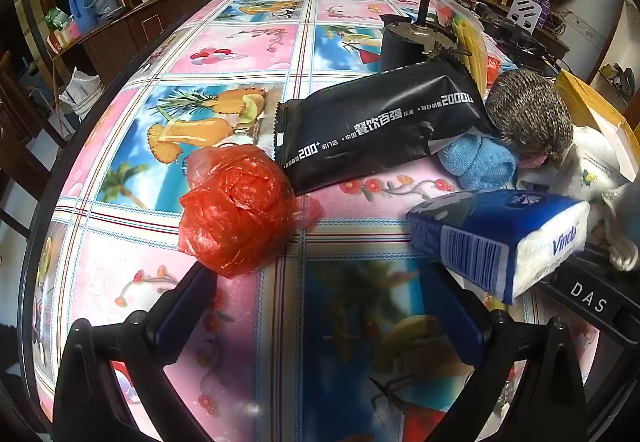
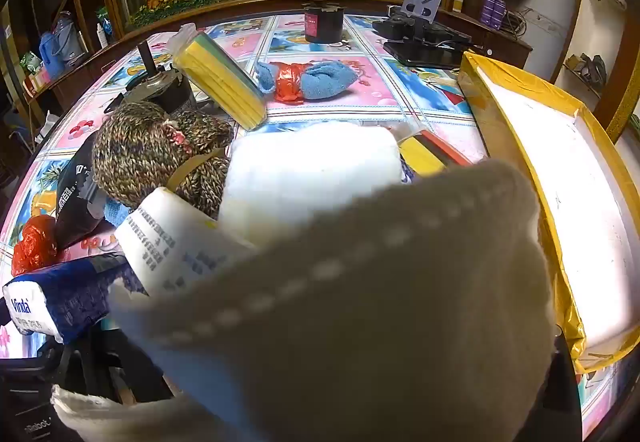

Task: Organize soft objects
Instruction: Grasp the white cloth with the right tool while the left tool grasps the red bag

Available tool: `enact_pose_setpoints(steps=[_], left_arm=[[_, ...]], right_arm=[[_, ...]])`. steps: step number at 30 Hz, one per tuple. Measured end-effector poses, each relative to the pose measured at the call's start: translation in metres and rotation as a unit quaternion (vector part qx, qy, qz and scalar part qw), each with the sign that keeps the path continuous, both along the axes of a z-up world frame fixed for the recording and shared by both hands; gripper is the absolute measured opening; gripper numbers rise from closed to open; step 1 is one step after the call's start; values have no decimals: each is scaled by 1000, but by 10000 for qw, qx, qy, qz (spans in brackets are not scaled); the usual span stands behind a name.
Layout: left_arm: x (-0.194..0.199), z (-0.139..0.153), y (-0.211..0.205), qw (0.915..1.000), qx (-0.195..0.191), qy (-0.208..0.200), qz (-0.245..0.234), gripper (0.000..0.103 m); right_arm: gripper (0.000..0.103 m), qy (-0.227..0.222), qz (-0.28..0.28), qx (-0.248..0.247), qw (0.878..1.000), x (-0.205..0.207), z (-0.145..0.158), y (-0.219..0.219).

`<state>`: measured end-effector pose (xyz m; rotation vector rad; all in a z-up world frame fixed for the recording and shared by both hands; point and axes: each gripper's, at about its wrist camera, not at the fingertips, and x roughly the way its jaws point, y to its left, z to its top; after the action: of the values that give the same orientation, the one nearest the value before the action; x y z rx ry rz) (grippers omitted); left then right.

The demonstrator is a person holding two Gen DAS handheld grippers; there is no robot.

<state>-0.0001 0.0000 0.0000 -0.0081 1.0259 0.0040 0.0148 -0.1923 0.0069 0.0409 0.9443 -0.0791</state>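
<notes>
My left gripper (image 1: 316,306) is open and empty, low over the tablecloth. A crumpled red plastic bag (image 1: 238,208) lies just past its left finger. A blue Vinda tissue pack (image 1: 500,238) lies by its right finger. Behind are a black wet-wipe pack (image 1: 380,122), a blue towel (image 1: 478,160) and a brown knit hat (image 1: 530,114). In the right wrist view a white cloth (image 2: 360,302) fills the foreground and hides my right gripper's fingers. The knit hat (image 2: 156,150), a yellow sponge pack (image 2: 220,82) and a blue towel tied with red plastic (image 2: 308,80) lie beyond.
An open yellow box (image 2: 560,178) with a white inside stands at the right. A black motor (image 1: 412,38) and a dark jar (image 2: 323,22) stand on the table. A black device (image 2: 424,38) sits at the back right. The table edge curves along the left.
</notes>
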Motion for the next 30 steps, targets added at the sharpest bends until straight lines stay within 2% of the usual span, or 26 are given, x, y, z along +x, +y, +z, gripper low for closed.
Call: enact_pose_setpoints(steps=[18, 20, 22, 26, 28, 30], left_arm=[[-3, 1, 1, 10000, 11, -37, 34, 103], [-2, 1, 0, 10000, 13, -38, 37, 103], [-2, 1, 0, 10000, 18, -45, 30, 103], [-2, 1, -1, 10000, 11, -41, 36, 103], [-2, 1, -1, 10000, 11, -35, 38, 103], [-2, 1, -1, 10000, 12, -40, 38, 103]], right_arm=[[102, 10, -62, -19, 10000, -2, 2, 0], [102, 95, 137, -21, 9999, 1, 2, 1], [103, 261, 623, 21, 9977, 0, 5, -4], [103, 647, 1003, 129, 9928, -9, 6, -12], [103, 575, 1373, 275, 9885, -23, 10, -13], [103, 454, 1573, 120, 9864, -38, 14, -13]])
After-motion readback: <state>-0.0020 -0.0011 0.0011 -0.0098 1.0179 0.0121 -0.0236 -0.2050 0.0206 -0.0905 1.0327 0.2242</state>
